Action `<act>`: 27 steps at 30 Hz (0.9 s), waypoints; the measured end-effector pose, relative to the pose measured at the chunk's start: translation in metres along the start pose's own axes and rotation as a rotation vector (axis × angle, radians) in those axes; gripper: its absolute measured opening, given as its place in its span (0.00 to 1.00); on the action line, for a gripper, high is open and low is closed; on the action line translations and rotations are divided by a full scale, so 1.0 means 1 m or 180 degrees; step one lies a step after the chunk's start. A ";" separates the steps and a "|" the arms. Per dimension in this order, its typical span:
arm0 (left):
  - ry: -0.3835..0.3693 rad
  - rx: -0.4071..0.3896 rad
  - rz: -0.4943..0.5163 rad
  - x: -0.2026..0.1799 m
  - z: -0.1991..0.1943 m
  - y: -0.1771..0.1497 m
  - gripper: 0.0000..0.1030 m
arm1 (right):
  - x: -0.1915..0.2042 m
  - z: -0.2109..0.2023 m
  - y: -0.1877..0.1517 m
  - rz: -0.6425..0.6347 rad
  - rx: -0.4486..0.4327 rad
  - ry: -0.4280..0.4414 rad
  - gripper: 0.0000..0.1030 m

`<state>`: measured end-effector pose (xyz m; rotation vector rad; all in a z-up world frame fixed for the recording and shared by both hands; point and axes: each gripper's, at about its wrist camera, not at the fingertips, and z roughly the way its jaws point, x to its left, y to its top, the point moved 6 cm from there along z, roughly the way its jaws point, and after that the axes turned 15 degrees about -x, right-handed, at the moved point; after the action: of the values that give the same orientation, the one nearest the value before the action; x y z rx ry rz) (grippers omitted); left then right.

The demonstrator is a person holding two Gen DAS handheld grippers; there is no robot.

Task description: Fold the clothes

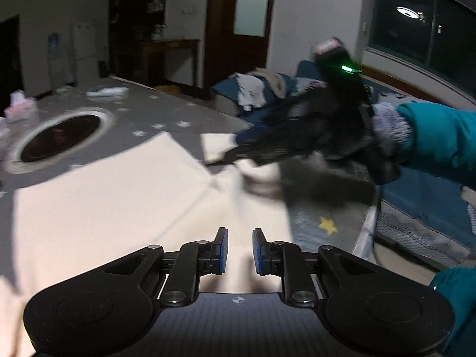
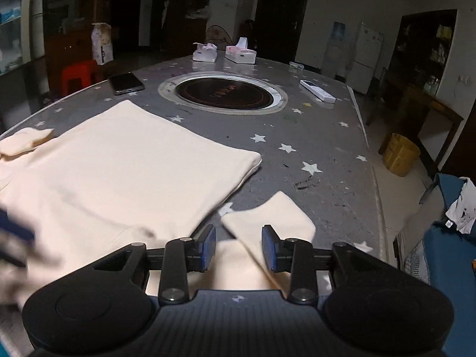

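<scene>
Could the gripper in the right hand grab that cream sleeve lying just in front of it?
Probably yes. The right gripper is open, and the cream fabric sleeve of the shirt lies between and just beyond its fingers on the grey star-patterned table, with nothing covering it.

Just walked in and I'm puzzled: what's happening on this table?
A person holding a gripper in each hand is folding a cream shirt spread on the starry table. The right gripper is open with a sleeve between its fingers. The left gripper hovers open over the shirt, holding nothing. No fold looks finished yet.
</scene>
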<state>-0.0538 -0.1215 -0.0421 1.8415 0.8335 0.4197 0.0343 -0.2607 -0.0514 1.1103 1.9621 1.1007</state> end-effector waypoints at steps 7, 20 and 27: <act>-0.0344 0.0250 -0.0049 -0.025 0.032 -0.014 0.20 | -0.002 0.023 -0.011 -0.0041 0.0079 -0.0141 0.14; -0.0675 0.0273 -0.0112 -0.045 0.029 -0.020 0.20 | -0.064 -0.028 -0.030 -0.0397 0.0199 -0.1181 0.05; -0.0129 -0.0053 -0.0152 0.012 -0.009 0.012 0.32 | -0.068 -0.035 -0.016 -0.0423 0.0101 -0.1261 0.17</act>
<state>-0.0471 -0.1096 -0.0283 1.8054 0.8422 0.3570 0.0305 -0.3378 -0.0417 1.1003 1.7148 0.7173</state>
